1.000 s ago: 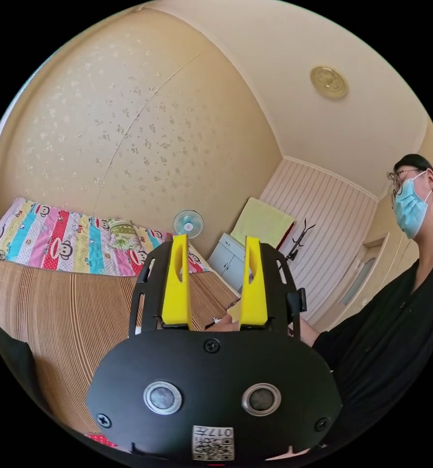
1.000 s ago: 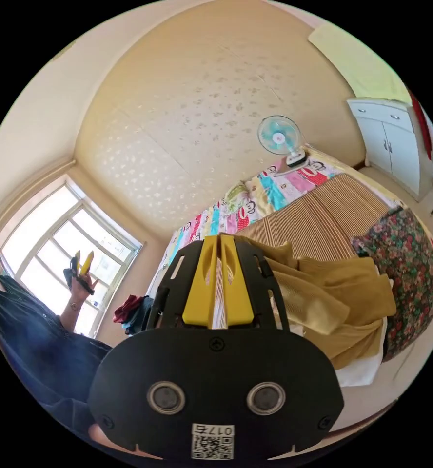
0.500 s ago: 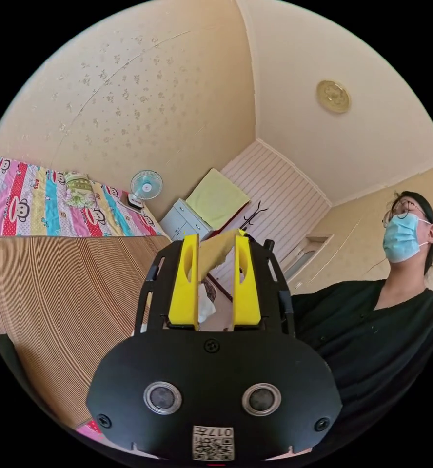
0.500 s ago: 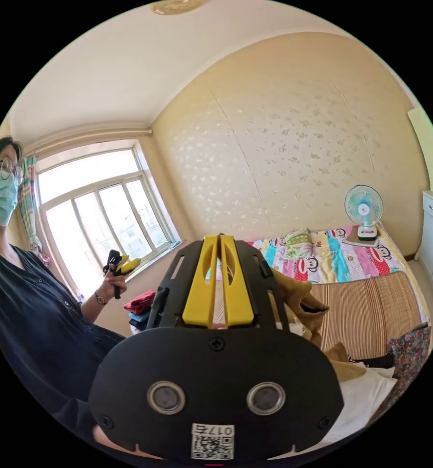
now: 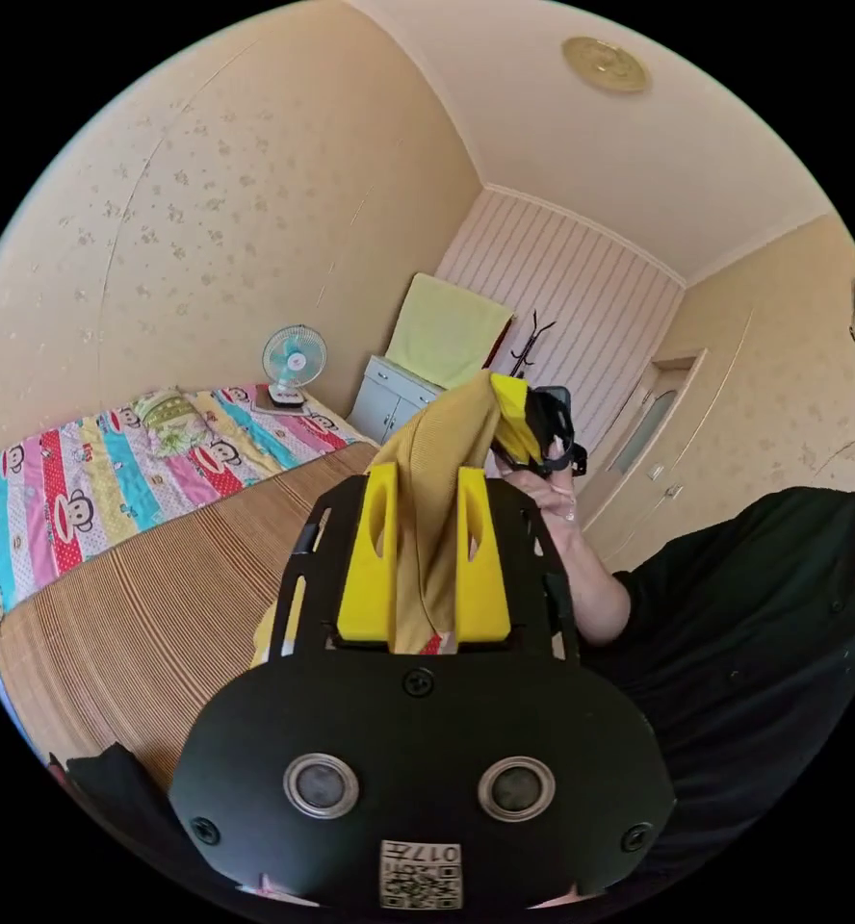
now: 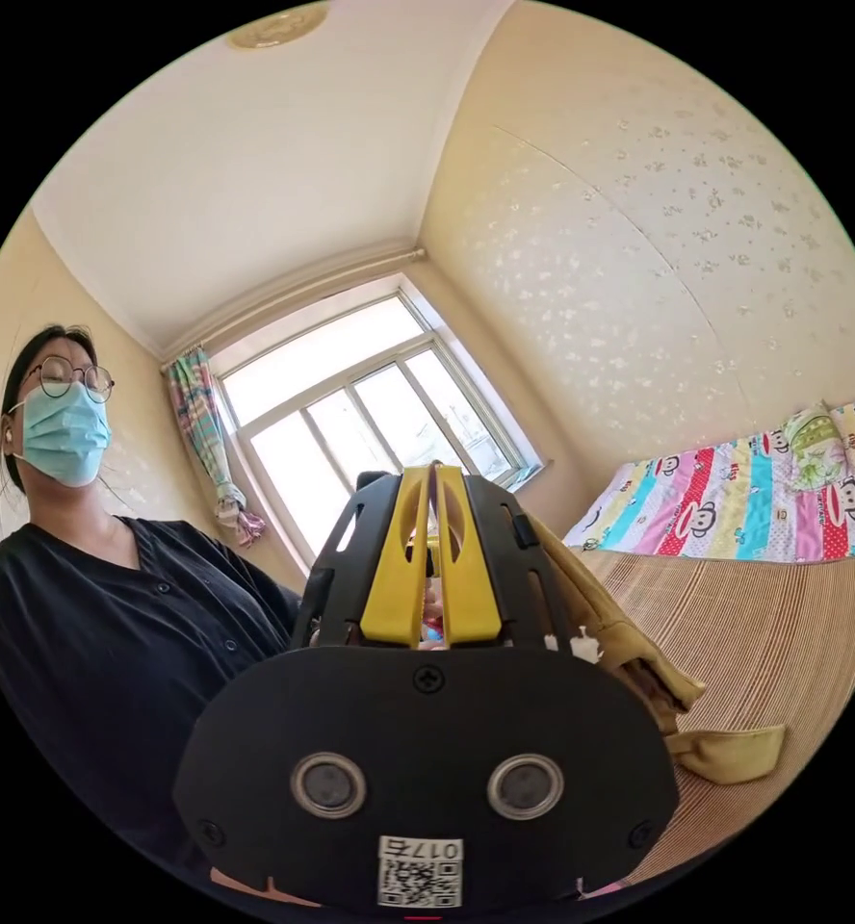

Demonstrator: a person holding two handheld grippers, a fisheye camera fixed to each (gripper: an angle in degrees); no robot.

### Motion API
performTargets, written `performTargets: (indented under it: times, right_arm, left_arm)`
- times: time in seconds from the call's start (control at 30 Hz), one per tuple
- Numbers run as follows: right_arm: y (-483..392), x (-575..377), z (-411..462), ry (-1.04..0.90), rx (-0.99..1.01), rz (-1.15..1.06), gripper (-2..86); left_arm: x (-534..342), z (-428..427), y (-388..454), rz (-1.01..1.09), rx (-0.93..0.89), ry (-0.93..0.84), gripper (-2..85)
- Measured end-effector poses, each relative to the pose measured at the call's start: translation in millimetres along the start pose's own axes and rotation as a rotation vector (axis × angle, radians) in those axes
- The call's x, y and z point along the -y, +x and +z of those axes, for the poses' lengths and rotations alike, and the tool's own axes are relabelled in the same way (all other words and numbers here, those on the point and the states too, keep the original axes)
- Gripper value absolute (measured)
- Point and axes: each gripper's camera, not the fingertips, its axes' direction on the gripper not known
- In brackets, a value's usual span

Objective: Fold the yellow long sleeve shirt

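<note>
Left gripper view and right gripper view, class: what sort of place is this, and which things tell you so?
Most likely a bedroom in a home. A bed with a striped mat and a cartoon-print quilt stands against the wall, a small fan sits at its far end, and a curtained window lights the room.

In the left gripper view, the left claw (image 5: 426, 481) has a band of the yellow long sleeve shirt (image 5: 437, 510) running between its 2 yellow jaws, which stand apart on either side of the cloth. The shirt's upper end is pinched by the right claw (image 5: 514, 423), held in a person's hand (image 5: 543, 486). Behind lie a striped bed mat (image 5: 158, 597), a small fan (image 5: 293, 361) and a white cabinet (image 5: 394, 404).
</note>
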Motion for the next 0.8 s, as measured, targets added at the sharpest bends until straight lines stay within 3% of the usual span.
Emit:
performTargets:
  times: [0.2,0.37,0.47,0.6,0.63,0.8]
  right_arm:
    - [-45.0,-22.9,-35.9,0.006,-0.008,-0.174,1.5]
    - [-61.8,-68.9,-79.1,-0.054,-0.397,-0.176,5.0]
    - [-50.1,-102.4,-78.5,-0.174,-0.487,-0.122,12.2]
    - [-16.5,-159.6,-67.3,-0.199,-0.509,-0.130,15.1]
    - [7.4,-176.5,-61.3,-0.207,-0.512,-0.078,16.0]
    - [89.2,-202.7,-47.9,-0.128,-0.072,0.139,18.4]
  left_arm:
    - [8.9,-59.9,-15.8,0.045,-0.378,0.241,4.2]
    - [32.6,-100.9,-29.0,0.057,-0.617,0.441,4.3]
    - [56.0,-107.9,-15.1,0.112,-0.685,0.423,4.3]
    - [81.1,-97.3,12.2,0.179,-0.840,0.370,4.4]
    - [84.0,-95.1,15.9,0.187,-0.869,0.363,4.4]
    - [102.0,-76.1,31.1,0.166,-1.127,0.314,4.4]
